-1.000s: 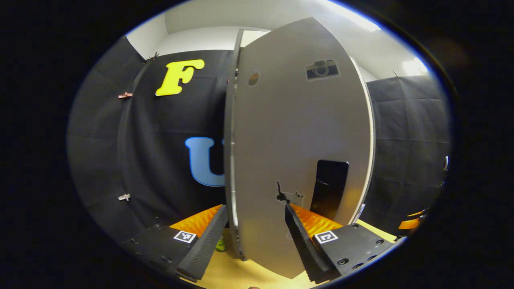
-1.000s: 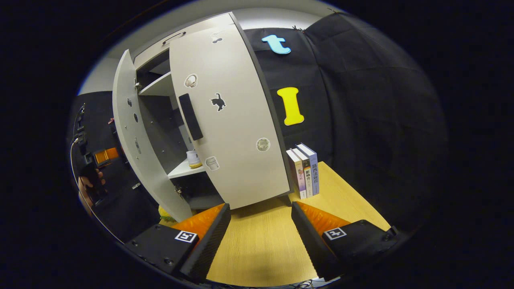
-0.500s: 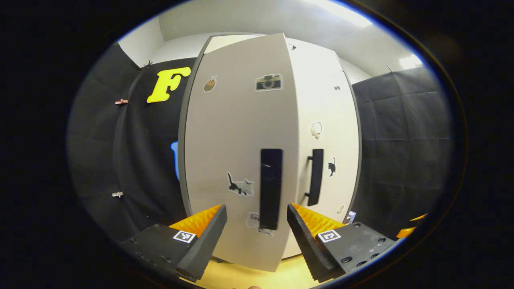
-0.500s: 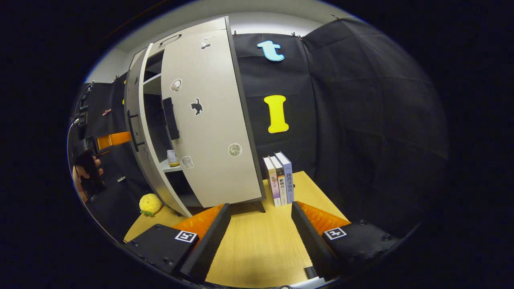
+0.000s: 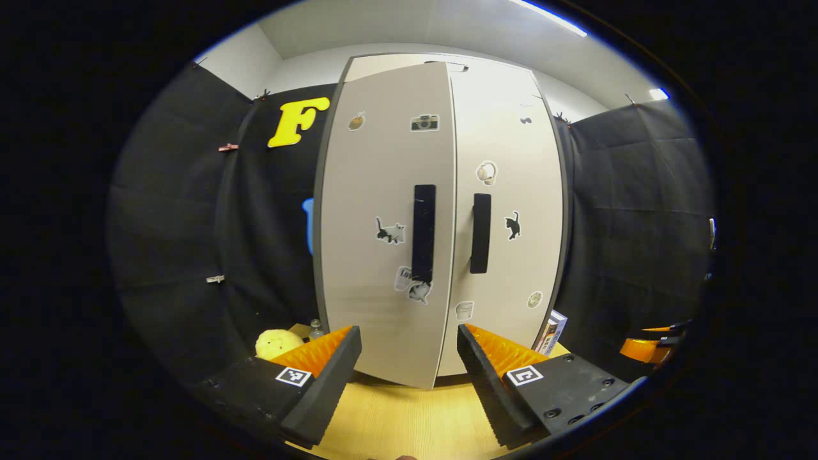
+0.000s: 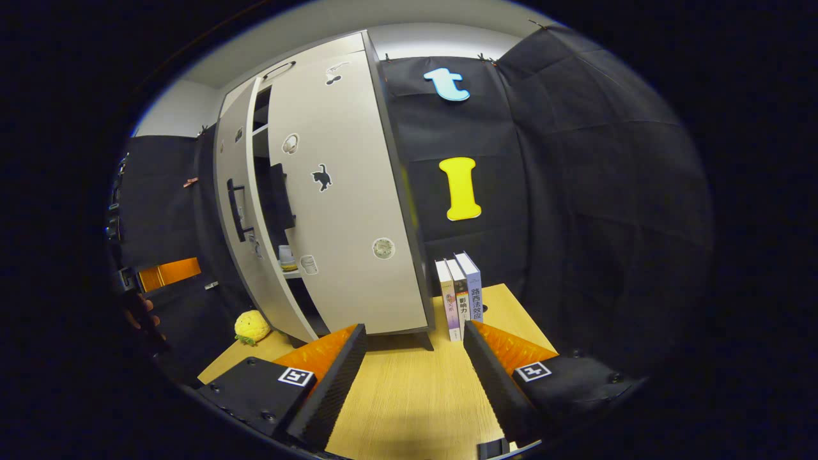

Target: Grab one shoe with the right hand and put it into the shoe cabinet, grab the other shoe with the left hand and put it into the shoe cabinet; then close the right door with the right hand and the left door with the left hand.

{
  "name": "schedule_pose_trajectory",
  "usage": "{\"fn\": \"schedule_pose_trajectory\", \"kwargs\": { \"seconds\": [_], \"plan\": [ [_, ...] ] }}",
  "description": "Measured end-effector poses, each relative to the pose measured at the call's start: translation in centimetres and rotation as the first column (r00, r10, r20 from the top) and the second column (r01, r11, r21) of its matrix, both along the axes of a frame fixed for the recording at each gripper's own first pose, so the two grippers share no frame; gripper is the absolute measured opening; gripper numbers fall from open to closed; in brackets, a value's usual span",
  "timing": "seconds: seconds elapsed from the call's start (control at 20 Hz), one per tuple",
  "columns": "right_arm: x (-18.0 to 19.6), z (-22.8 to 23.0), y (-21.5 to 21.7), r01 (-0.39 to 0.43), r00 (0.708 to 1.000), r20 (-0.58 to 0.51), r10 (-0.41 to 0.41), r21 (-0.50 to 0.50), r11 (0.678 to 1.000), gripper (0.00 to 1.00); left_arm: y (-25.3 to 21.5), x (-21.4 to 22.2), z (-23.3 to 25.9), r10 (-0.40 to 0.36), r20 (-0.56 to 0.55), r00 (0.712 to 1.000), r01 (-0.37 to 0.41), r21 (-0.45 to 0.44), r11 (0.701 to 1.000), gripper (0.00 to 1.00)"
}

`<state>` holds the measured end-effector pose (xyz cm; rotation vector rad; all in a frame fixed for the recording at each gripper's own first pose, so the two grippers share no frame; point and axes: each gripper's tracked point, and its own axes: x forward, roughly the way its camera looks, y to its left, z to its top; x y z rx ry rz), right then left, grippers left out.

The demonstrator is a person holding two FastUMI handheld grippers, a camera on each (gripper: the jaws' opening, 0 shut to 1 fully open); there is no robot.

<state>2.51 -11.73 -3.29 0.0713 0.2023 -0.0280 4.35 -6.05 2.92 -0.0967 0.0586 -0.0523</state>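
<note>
The left gripper (image 5: 409,364) is held wide apart with nothing between its fingers, hovering over the desk (image 5: 396,421) right in front of the shoe cabinet (image 5: 441,217). The left door (image 5: 383,223) is seen nearly shut, though its free edge is still standing a bit proud of the right door (image 5: 511,211) (a thin gap is visible from the right gripper view, with a shelf and a small cup showing inside). The shoes can't be made out through that gap. Black handles are set on both doors, with stickers scattered around them. A yellow plush toy (image 5: 276,343) is parked on the desk just left of the cabinet.

The right gripper (image 6: 414,364) is likewise spread open and empty, kept above the desk, off to the cabinet's right side. A few books (image 6: 460,291) are stood upright just beside the cabinet.
</note>
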Motion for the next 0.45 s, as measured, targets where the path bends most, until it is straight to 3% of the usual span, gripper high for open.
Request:
{"fn": "schedule_pose_trajectory", "kwargs": {
  "seconds": [0.3,0.45],
  "plan": [
    [0.9,2.4,3.6,-0.025,0.996,0.080,0.025,0.007,1.000,0.98,3.6,-1.8,0.7,0.062,0.001,0.998,-0.062,-0.039,0.997,0.95],
    [1.0,2.5,6.0,-0.035,0.997,0.073,0.033,0.028,0.999,0.98,5.2,-2.8,0.9,0.063,0.018,0.998,-0.063,-0.003,0.998,0.95]
  ]
}}
